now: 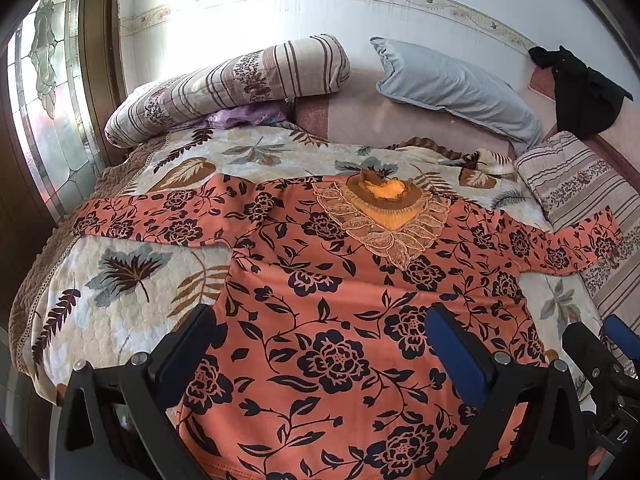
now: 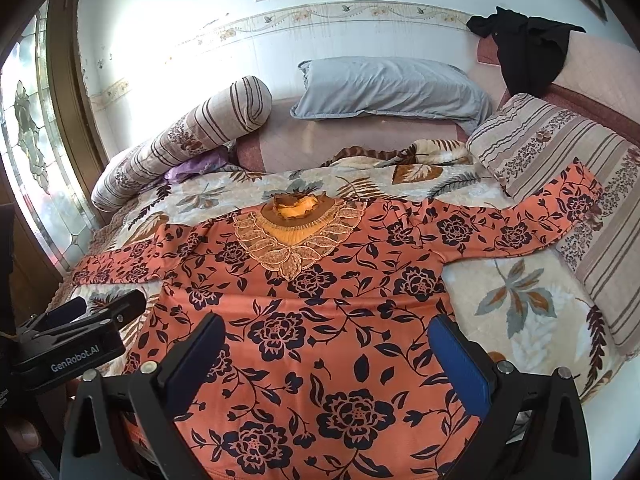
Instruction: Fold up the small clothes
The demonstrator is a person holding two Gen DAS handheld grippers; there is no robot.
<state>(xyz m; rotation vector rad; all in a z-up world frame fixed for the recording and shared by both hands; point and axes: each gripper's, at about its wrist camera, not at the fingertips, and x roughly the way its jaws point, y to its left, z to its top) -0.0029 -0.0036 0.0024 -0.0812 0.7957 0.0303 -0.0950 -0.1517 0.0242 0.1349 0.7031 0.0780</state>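
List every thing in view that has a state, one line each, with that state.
orange floral top: spread flat, front up, both sleeves out, unfolded.
left hand-held gripper: open, above the top's lower part, holding nothing.
right hand-held gripper: open, above the top's lower part, holding nothing.
grey pillow: lying against the wall.
striped bolster: lying on its side.
black garment: crumpled, unfolded.
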